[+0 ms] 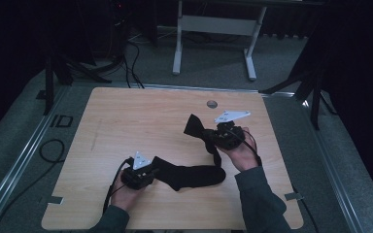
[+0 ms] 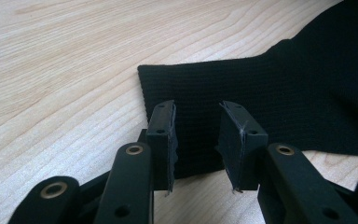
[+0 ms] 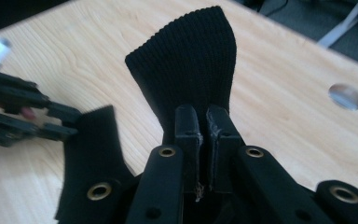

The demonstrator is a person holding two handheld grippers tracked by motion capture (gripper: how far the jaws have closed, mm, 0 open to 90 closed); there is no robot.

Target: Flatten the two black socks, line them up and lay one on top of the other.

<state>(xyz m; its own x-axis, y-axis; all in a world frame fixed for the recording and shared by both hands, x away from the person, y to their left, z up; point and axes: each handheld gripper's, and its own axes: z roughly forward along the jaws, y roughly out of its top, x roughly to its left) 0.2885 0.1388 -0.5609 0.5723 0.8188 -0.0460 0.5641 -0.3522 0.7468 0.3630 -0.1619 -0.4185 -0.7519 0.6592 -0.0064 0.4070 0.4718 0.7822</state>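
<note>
— What's on the wooden table (image 1: 126, 116)?

— Two black socks. One sock (image 1: 192, 175) lies flat near the front edge, its cuff end toward the left gripper (image 1: 151, 171). The second sock (image 1: 196, 127) is lifted off the wood to the right of the middle, its cuff sticking up and the rest hanging down.

— And the tongs?

— The right gripper (image 3: 203, 116) has its jaws pressed together on the second sock, just below the cuff. The left gripper's jaws stand apart over the flat sock's cuff; the pads (image 2: 165, 135) don't pinch it.

— Anything smaller?

— A round hole (image 1: 212, 103) near the table's far edge.
</note>
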